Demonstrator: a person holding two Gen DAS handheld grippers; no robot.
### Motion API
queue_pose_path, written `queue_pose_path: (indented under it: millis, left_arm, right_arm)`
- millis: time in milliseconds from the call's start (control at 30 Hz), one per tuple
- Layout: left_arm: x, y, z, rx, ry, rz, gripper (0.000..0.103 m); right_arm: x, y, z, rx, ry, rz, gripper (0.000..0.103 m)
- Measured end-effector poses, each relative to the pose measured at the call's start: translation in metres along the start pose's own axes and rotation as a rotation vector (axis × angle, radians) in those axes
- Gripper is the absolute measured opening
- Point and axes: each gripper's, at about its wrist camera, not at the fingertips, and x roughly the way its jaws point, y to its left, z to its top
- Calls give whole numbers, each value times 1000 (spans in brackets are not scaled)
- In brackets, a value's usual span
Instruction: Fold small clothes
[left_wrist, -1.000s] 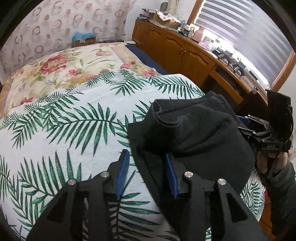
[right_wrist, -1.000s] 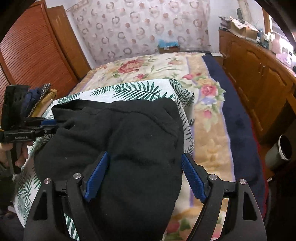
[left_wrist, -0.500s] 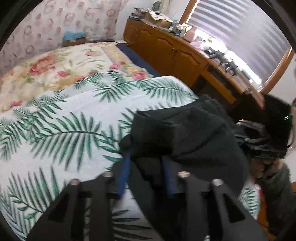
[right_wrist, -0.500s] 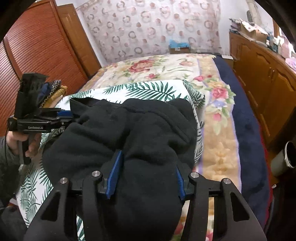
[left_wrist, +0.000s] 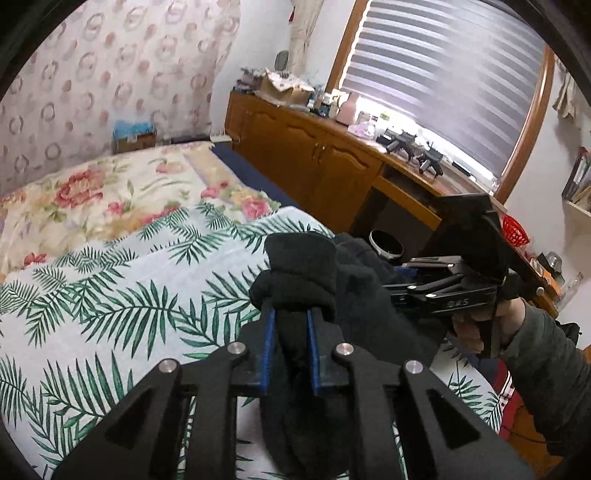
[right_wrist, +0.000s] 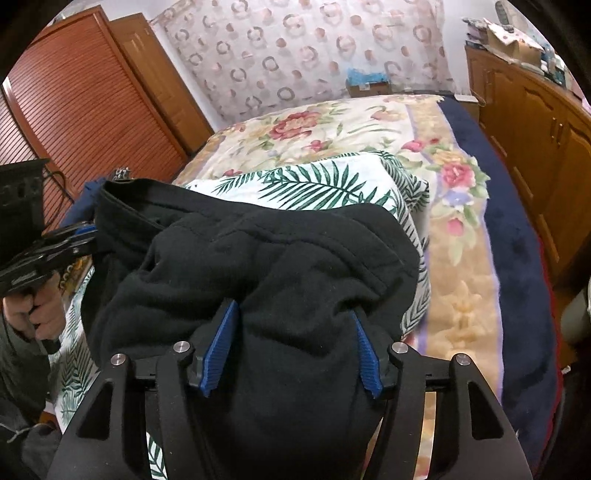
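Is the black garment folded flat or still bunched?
Bunched. The garment is lifted off the quilt, rumpled, pinched in the left tongs and right tongs.

Daylight comes through the blinds (left_wrist: 443, 85), upper right of the left claw (left_wrist: 290, 325); glare blows out the sill. Rest of the room is evenly lit, soft shadows only. Strong fisheye in both views: dark vignette at the corners, straight edges bowed. Black garment (right_wrist: 280, 280) ahead of the right claw (right_wrist: 291, 328) shows little detail. Bedspread (right_wrist: 461, 280) to its right is motion-blurred.
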Motion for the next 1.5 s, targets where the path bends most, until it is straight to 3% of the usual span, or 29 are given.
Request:
queue_pose_path:
  millis: [67, 133, 233, 467, 600, 767, 1000, 1233, 1367, 1500]
  left_arm:
    - [-5, -2, 1, -3, -17, -10, 11]
    - [-15, -6, 3, -1, -42, -21, 11]
    - [-36, -19, 7, 22, -88, -35, 11]
    - [-101, -48, 19, 83, -210, -41, 11]
    - [-148, -42, 18, 90, -273, 5, 11]
    - [-208, -7, 2, 49, -333, 95, 11]
    - [-290, 71, -33, -43, -405, 259, 11]
    - [-339, 161, -82, -196, -464, 402, 11]
    - [-334, 206, -132, -345, -385, 487, 11]
    - [-319, 232, -175, -446, -329, 534, 12]
  right_arm:
    - [0, 1, 1, -3, 5, 10, 33]
    - [-2, 4, -2, -19, -4, 15, 20]
    - [-16, 15, -4, -47, -44, -24, 16]
    - [-84, 58, -5, -112, -247, -107, 14]
    - [-107, 87, 6, -148, -326, -89, 14]
    - [-108, 139, 29, -225, -378, -30, 14]
    - [-65, 236, 76, -374, -387, 122, 14]
    - [0, 337, 130, -503, -361, 223, 14]
    - [54, 408, 164, -608, -296, 244, 14]
    - [136, 483, 177, -769, -177, 186, 13]
